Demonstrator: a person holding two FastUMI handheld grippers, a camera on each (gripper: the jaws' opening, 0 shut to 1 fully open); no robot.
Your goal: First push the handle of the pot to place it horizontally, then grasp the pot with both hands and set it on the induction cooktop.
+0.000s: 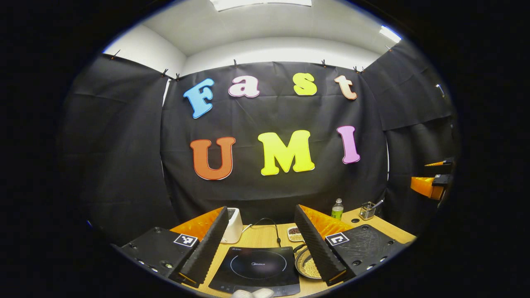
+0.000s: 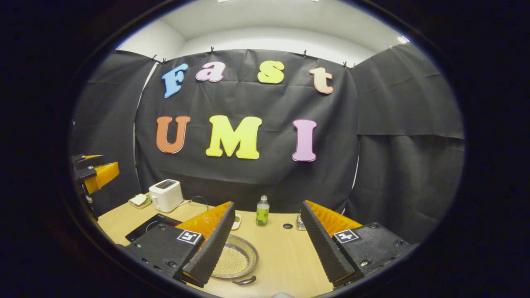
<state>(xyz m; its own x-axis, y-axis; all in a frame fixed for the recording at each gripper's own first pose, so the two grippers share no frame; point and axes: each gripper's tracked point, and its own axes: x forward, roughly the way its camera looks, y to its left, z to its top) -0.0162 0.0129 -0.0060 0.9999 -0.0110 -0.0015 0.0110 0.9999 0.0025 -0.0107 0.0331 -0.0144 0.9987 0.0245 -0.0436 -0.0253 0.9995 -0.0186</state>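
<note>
Pot: round shallow metal pot [image 2: 234, 261] with pale grains inside, resting on the light wooden table [image 2: 285, 256]; in the right gripper view it sits low between the jaws, partly behind the left-hand finger.
Pot handle: dark curved handle [image 2: 244, 281] at the pot's near rim, lying just in front of the jaws.
Pot from the left gripper view: its rim [image 1: 305, 265] peeks out beside the right-hand finger, just beside the cooktop's edge.
Induction cooktop: flat black glass induction cooktop [image 1: 256, 269] with a ring mark, lying between and below the left jaws; in the right gripper view its corner [image 2: 145, 227] shows beyond the left-hand finger.
Left gripper: left gripper [image 1: 265, 258] hovers above the table with jaws spread wide, holding nothing.
Right gripper: right gripper [image 2: 265, 258] hovers above the table with jaws spread wide, holding nothing; the pot is not touched.
Toaster: white boxy toaster [image 2: 166, 195] far beyond the jaws on the left, near the black cloth wall.
Bottle: small clear bottle with a green label [image 2: 262, 211] straight ahead between the right jaws, well beyond them.
Small dish: white dish of dark bits [image 1: 295, 234] beyond the cooktop.
Cup: clear cup holding utensils [image 1: 367, 210] far to the right of the left jaws.
</note>
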